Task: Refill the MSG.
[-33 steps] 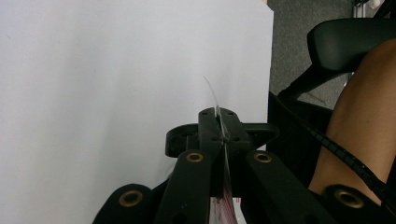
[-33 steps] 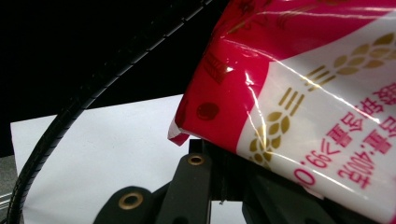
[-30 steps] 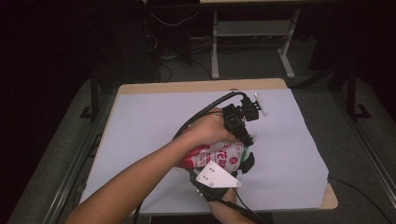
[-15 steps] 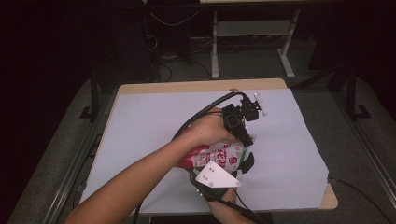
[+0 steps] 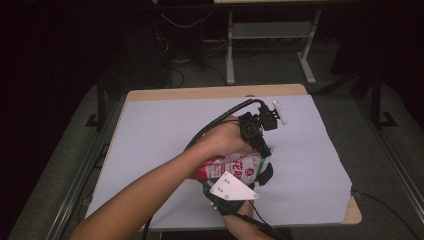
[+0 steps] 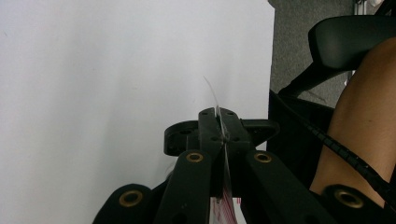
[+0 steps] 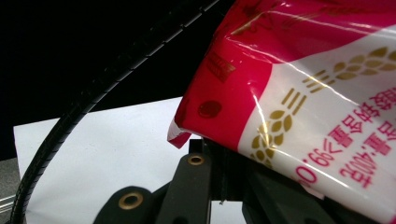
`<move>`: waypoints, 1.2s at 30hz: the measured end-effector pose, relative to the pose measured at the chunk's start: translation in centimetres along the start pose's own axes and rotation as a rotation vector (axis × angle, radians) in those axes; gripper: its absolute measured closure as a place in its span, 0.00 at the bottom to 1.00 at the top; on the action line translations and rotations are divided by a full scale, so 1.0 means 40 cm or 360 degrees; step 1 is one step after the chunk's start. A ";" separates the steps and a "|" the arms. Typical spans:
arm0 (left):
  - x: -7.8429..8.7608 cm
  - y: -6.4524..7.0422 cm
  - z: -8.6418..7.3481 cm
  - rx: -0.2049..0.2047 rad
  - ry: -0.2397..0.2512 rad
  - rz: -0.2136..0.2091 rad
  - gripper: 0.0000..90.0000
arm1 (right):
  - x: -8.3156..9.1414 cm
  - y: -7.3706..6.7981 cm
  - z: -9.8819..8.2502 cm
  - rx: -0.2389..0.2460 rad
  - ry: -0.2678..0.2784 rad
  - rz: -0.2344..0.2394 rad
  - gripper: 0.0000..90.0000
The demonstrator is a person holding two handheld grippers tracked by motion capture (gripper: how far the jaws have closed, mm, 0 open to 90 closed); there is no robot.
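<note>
A red and white plastic food packet (image 5: 229, 166) with printed script hangs just above the white-covered table (image 5: 160, 130), held between both grippers. My left gripper (image 5: 263, 150) comes down on its right end, and the left gripper view shows that gripper (image 6: 219, 127) shut on the packet's thin clear seam (image 6: 215, 100). My right gripper (image 5: 260, 176), under its grey three-cornered plate (image 5: 231, 186), is at the packet's near side. In the right gripper view, the packet (image 7: 303, 93) bulges over the right gripper (image 7: 215, 158), which is shut on its lower edge.
The white sheet reaches the table's right edge (image 5: 345, 175), with grey floor beyond it. A black ribbed cable (image 7: 93, 98) arcs from the left gripper. A metal frame (image 5: 270, 40) stands behind the table. A black seat part (image 6: 348, 39) sits by the person's forearm.
</note>
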State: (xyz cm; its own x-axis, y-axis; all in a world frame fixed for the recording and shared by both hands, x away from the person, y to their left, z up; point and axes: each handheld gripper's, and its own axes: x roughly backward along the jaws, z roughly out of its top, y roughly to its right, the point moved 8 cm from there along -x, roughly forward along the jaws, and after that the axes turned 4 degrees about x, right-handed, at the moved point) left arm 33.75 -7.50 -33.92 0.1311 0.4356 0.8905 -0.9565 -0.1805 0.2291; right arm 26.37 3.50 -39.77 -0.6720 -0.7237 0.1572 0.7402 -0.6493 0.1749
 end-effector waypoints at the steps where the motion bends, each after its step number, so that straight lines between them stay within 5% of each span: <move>1: 0.000 0.000 0.000 0.0000 -0.0001 0.0000 1.00 | 0.000 0.000 0.000 0.0002 0.0001 0.0000 1.00; 19: -0.001 0.001 -0.002 0.0004 -0.0006 -0.0006 1.00 | 0.000 -0.002 0.001 0.0009 0.0004 0.0003 1.00; 36: 0.018 -0.002 -0.015 0.0029 0.0085 -0.0028 1.00 | -0.008 -0.008 -0.014 0.0024 -0.0027 0.0024 1.00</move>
State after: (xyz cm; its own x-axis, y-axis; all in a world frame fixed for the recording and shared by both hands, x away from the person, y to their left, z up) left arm 33.77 -6.65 -33.52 0.1334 0.4852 0.8642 -0.9492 -0.1882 0.2522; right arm 26.37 3.82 -40.42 -0.6613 -0.7292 0.1761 0.7497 -0.6348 0.1867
